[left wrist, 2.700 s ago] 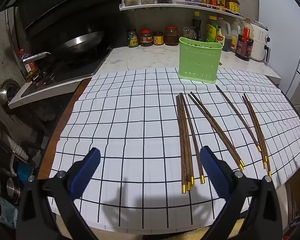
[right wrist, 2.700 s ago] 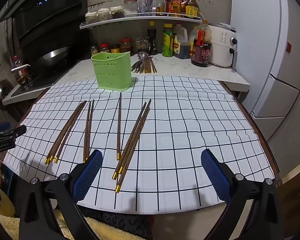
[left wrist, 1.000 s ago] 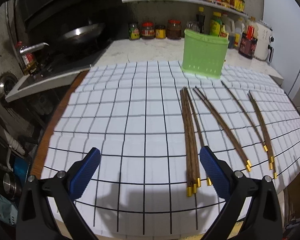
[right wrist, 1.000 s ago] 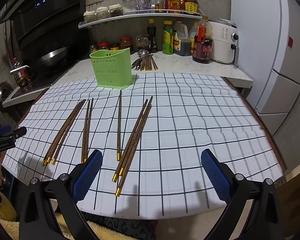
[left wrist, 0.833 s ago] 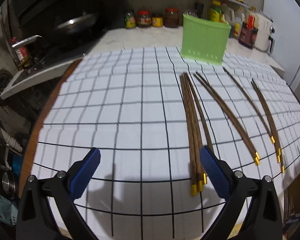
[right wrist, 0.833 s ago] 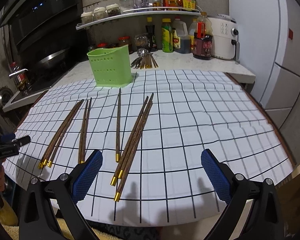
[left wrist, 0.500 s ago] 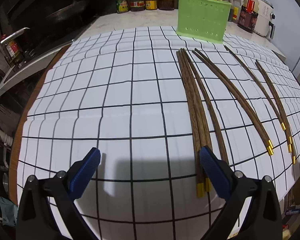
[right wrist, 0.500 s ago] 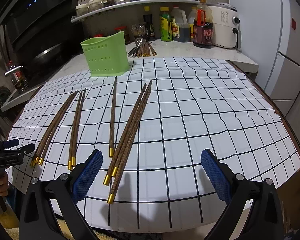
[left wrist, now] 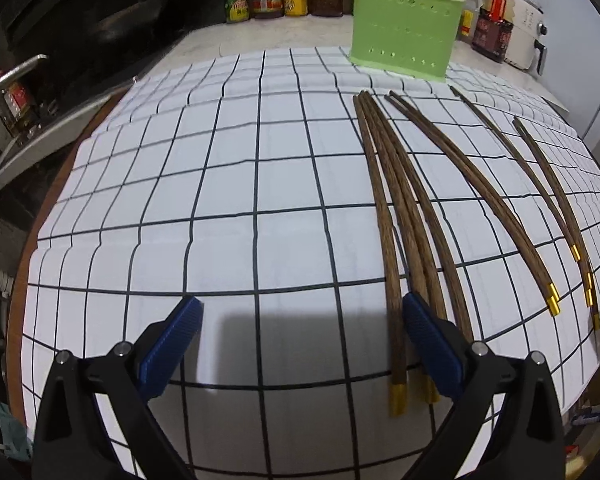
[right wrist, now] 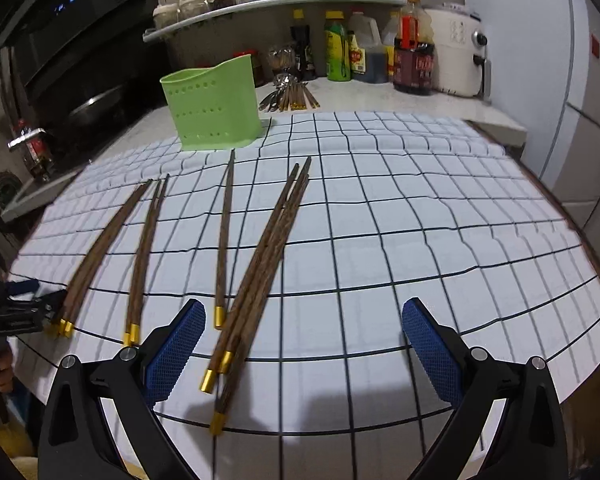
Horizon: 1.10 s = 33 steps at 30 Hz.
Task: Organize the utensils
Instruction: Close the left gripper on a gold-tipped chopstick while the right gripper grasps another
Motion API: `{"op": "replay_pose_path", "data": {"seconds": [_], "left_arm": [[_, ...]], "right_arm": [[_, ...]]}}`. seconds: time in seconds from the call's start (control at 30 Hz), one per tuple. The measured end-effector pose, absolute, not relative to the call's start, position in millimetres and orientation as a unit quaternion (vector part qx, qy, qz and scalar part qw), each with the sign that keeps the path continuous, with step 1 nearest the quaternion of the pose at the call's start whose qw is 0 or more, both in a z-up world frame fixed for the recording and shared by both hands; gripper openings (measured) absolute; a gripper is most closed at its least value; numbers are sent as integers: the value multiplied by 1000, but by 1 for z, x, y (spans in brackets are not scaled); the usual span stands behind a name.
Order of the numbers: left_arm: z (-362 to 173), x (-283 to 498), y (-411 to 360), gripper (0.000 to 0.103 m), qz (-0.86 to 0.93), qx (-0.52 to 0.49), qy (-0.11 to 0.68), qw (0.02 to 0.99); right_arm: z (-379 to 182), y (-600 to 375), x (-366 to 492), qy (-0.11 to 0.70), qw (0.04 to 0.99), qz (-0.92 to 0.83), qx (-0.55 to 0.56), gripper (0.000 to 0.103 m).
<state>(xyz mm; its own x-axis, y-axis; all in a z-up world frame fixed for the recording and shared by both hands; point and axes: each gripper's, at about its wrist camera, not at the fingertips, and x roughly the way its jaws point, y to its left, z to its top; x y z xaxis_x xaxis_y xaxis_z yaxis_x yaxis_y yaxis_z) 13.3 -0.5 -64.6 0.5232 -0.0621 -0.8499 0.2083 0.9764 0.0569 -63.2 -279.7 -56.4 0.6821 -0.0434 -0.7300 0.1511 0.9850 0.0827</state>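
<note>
Several brown chopsticks with gold ends lie in groups on a white grid cloth (left wrist: 240, 184). A green utensil holder (left wrist: 404, 36) stands at the back; it also shows in the right wrist view (right wrist: 214, 108). My left gripper (left wrist: 300, 332) is open and empty, low over the cloth, its right finger (left wrist: 432, 344) over the leftmost chopstick bundle (left wrist: 392, 216). My right gripper (right wrist: 300, 340) is open and empty, with the rightmost bundle (right wrist: 260, 264) between its fingers near the left one. A single chopstick (right wrist: 224, 236) lies to its left.
Jars and bottles (left wrist: 284, 0) line the counter behind the holder. Loose spoons and chopsticks (right wrist: 290, 96) lie on the counter. A stove with a pan (right wrist: 88, 108) is at the left, a white appliance (right wrist: 456, 52) at the back right. The left gripper shows in the right wrist view (right wrist: 16, 312).
Both grippers have dropped lower and moved forward toward the gold ends of the chopsticks. Both stay open and the chopsticks have not moved.
</note>
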Motion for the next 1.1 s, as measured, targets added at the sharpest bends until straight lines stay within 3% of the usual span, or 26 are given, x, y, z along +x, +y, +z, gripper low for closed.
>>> {"op": "replay_pose_path", "data": {"seconds": [0.2,0.23,0.27,0.3,0.7,0.83,0.93,1.1], "left_arm": [[-63,5,-7,98,-59,100,460,880],[-63,6,-5,98,-57,91,464,879],[-63,7,-4,98,-57,84,468,878],[-63,8,-3,98,-58,78,472,876],[-65,-7,1,98,-96,80,477,870],[-64,-14,1,98,-102,95,471,871],[-63,-23,-4,97,-99,118,453,878],[-60,-34,-12,66,-133,114,438,882]], "right_arm": [[-59,-272,-67,399,913,-54,65,91],[-60,-271,-68,405,910,-47,68,87],[-61,-269,-69,410,909,-43,67,68],[-62,-267,-70,414,907,-41,65,62],[-79,-242,-91,449,893,7,13,61],[-76,-252,-93,446,895,-23,-5,40],[-77,-264,-90,442,896,-38,4,31],[-81,-273,-82,413,909,-27,41,27]]}}
